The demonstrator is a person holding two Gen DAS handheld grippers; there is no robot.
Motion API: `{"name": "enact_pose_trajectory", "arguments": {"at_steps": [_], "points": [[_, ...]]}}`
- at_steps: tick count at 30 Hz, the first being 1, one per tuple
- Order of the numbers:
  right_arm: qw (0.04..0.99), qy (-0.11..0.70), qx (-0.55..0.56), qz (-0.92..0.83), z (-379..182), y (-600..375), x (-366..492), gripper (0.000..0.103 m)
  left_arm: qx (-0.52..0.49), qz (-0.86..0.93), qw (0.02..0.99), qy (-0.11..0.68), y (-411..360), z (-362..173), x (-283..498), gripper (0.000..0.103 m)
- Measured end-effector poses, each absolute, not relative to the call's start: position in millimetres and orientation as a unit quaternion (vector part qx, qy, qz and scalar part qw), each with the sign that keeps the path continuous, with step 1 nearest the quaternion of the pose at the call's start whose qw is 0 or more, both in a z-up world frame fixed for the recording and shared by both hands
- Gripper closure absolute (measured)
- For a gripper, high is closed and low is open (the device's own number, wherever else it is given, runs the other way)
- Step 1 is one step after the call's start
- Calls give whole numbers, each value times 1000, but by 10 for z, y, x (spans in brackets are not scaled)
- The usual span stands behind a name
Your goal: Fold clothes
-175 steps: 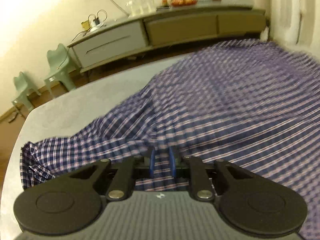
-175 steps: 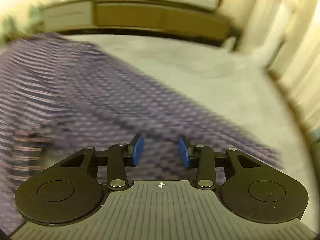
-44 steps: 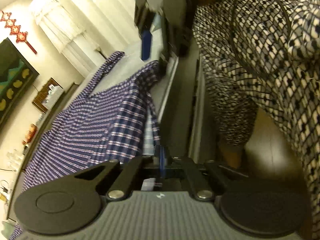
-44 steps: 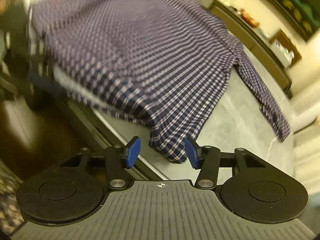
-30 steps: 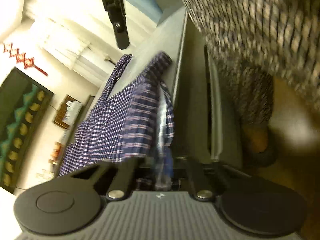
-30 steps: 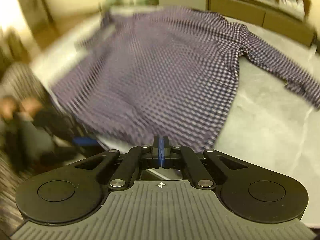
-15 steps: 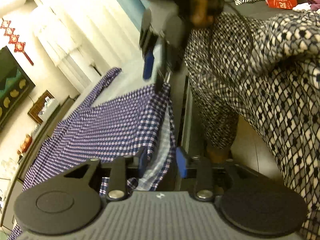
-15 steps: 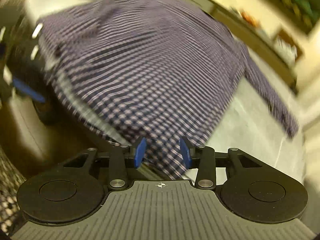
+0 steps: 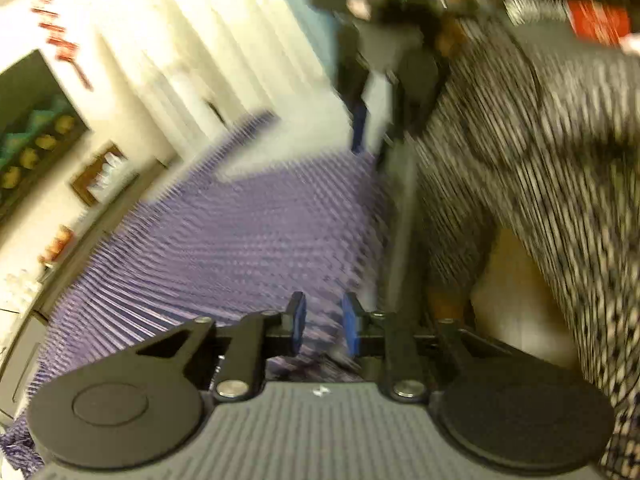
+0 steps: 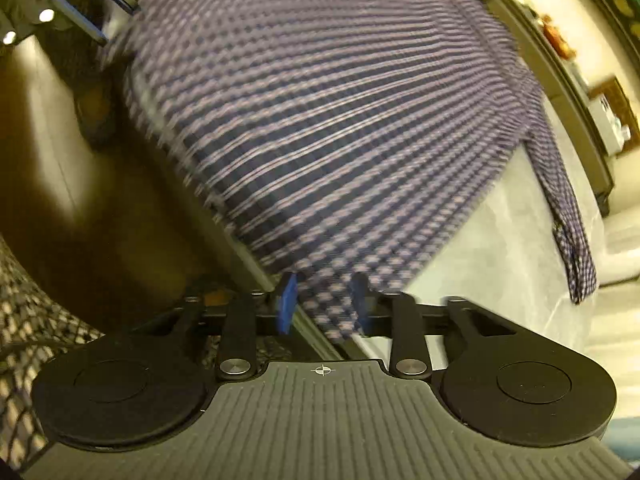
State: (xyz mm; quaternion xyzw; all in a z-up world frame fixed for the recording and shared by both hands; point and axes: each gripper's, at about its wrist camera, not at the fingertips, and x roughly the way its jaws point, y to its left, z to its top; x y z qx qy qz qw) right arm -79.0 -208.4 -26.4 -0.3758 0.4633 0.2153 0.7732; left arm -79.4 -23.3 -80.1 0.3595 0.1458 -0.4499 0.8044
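Observation:
A purple and navy plaid shirt (image 9: 224,240) lies spread flat on the grey table (image 10: 504,264), its hem at the near edge; both views are motion-blurred. My left gripper (image 9: 320,324) is open with blue pads, at one hem corner with cloth between the jaws. My right gripper (image 10: 322,302) is open at the other hem corner (image 10: 332,312), cloth lying between its fingers. A long sleeve (image 10: 560,184) trails off to the right. The right gripper also shows far off in the left wrist view (image 9: 372,128).
The person's patterned clothing (image 9: 540,168) stands close against the table's near edge (image 9: 400,232). A long sideboard (image 10: 560,76) with items runs along the far wall. Curtains (image 9: 192,64) hang beyond the table. Dark floor (image 10: 80,200) lies below the edge.
Both grippers went from shut on the hem about a second ago to open. The shirt has settled flat on the table, and both grippers are moving along its near edge.

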Motion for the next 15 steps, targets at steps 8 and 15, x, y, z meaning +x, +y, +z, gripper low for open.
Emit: {"name": "enact_pose_trajectory", "arguments": {"at_steps": [8,15], "points": [[865,411,-214,195,484,-2517,283,41,337,-255,894,147,353,-163,597,48],[904,393,-89,139,431,-2777,1775,32,310,-176,911,208,414,-57,2205,46]]}}
